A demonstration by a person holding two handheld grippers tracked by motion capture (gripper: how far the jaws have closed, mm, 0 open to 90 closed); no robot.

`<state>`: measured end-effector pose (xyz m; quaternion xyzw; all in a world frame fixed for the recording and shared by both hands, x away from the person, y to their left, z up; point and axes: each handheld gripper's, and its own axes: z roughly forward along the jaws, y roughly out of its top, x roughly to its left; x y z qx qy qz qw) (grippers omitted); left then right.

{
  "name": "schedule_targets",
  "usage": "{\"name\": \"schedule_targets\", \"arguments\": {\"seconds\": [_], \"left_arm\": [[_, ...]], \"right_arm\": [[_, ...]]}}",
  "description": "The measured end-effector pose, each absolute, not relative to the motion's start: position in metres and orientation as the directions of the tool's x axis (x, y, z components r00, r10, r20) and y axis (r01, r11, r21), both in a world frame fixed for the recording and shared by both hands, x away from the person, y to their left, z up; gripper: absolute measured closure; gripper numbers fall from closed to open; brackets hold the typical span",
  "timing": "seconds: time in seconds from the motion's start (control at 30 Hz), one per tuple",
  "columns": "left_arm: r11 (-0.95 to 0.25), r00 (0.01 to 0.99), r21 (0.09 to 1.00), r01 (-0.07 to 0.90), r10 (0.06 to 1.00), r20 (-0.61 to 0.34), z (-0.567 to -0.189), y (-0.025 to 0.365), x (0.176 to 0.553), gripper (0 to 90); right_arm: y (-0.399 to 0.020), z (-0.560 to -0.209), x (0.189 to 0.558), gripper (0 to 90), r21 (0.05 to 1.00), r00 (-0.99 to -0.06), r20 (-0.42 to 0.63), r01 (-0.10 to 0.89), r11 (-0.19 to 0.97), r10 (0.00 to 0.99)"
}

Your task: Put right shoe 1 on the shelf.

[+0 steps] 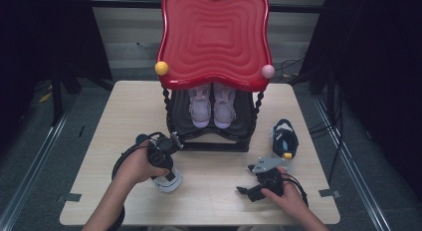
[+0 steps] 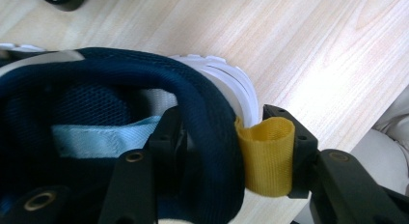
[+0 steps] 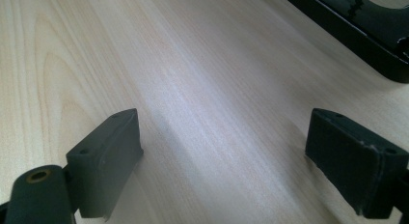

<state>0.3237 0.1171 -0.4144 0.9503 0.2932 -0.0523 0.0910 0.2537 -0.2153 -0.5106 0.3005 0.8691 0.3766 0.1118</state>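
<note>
Beside the black base of the red shoe rack (image 1: 214,42), the left gripper (image 2: 231,151) is pinching the heel of a navy shoe (image 2: 111,89).

One jaw is sitting inside the collar, the other is pressing on the yellow heel loop (image 2: 265,156); the shoe is lying on the wooden table (image 1: 219,191), in front of the rack's left corner, and the left hand (image 1: 137,166) is reaching forward over it. Further right of the rack front, the right hand (image 1: 288,196) is resting low, and the right gripper (image 3: 222,151) is holding its jaws spread over bare wood.
</note>
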Motion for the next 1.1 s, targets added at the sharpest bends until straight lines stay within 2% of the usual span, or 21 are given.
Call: {"name": "schedule_targets", "arguments": {"seconds": [0.37, 0.77, 1.1], "left_arm": [[-0.828, 0.830, 0.092, 0.553, 0.537, -0.149, -0.420, 0.112, 0.325, 61.8], [-0.837, 0.835, 0.091, 0.540, 0.521, -0.176, -0.422, 0.113, 0.324, 72.6], [-0.847, 0.848, 0.097, 0.523, 0.507, -0.153, -0.409, 0.122, 0.322, 73.6]], "right_arm": [[-0.215, -0.511, 0.254, 11.7, 0.722, -0.795, 0.032, 0.438, 0.536, 0.606], [-0.215, -0.511, 0.254, 11.7, 0.721, -0.795, 0.032, 0.439, 0.536, 0.606], [-0.215, -0.511, 0.254, 11.7, 0.722, -0.794, 0.032, 0.438, 0.536, 0.607]]}}
